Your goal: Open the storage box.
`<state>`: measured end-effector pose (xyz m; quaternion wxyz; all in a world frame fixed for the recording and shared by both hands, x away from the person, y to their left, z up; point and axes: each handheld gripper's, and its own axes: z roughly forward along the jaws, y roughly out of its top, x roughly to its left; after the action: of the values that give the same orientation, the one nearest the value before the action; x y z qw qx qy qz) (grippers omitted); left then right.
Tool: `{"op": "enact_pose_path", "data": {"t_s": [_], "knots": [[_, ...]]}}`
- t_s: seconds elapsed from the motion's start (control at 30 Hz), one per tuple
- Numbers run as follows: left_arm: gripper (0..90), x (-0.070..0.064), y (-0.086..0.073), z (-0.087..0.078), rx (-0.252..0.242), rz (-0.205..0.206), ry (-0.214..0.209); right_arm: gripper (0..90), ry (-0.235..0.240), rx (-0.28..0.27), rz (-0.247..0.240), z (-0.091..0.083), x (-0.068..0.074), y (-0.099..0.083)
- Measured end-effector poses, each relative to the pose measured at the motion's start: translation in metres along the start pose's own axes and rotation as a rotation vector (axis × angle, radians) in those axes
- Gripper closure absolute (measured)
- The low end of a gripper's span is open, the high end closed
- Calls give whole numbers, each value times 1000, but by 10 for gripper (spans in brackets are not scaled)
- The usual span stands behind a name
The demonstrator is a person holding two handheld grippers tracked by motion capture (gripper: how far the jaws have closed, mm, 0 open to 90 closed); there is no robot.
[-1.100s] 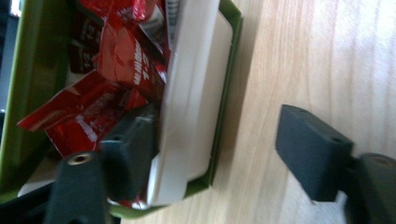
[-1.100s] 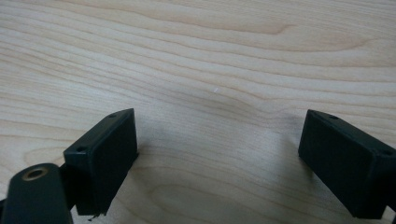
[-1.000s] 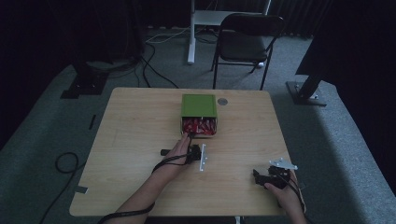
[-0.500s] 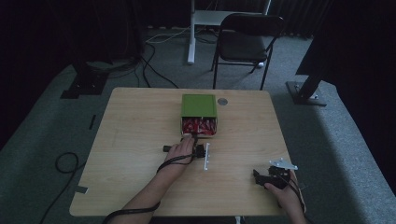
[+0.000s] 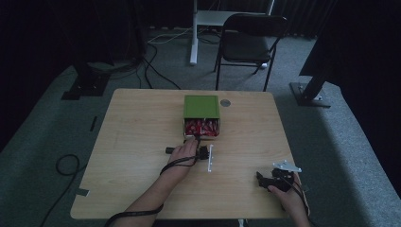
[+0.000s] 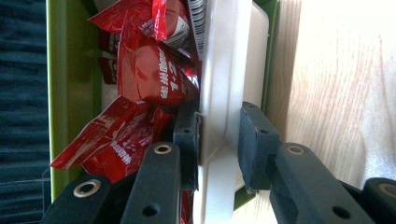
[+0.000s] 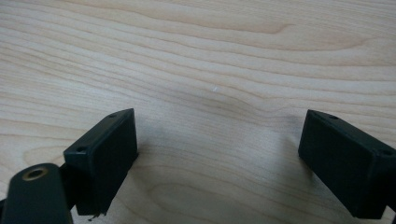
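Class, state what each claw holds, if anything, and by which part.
The left claw grips the white front wall of the green box's drawer, one jaw either side. The right claw is open, holding nothing.

A light wooden tabletop (image 5: 137, 142) with rounded corners stands on grey carpet. On it, toward the far edge, rests a green box (image 5: 201, 107), its open near side showing red packets (image 5: 202, 127). A small round grey disc (image 5: 225, 102) lies just beside the box's far right corner. A white strip (image 5: 210, 158) lies nearer the middle.
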<state>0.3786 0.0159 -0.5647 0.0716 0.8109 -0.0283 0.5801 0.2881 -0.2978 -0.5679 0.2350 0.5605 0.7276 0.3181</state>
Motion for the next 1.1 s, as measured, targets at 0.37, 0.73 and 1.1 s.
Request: {"op": "enact_pose_path", "data": {"t_s": [0.37,0.73,1.1], "knots": [[724,-3,1,-7,-4,4,1,109,0,0,0,0,0,0],[725,-7,3,-18,-6,1,3,109,0,0,0,0,0,0],[726,-10,4,-29,-6,12,-4,109,0,0,1,0,0,0]]}}
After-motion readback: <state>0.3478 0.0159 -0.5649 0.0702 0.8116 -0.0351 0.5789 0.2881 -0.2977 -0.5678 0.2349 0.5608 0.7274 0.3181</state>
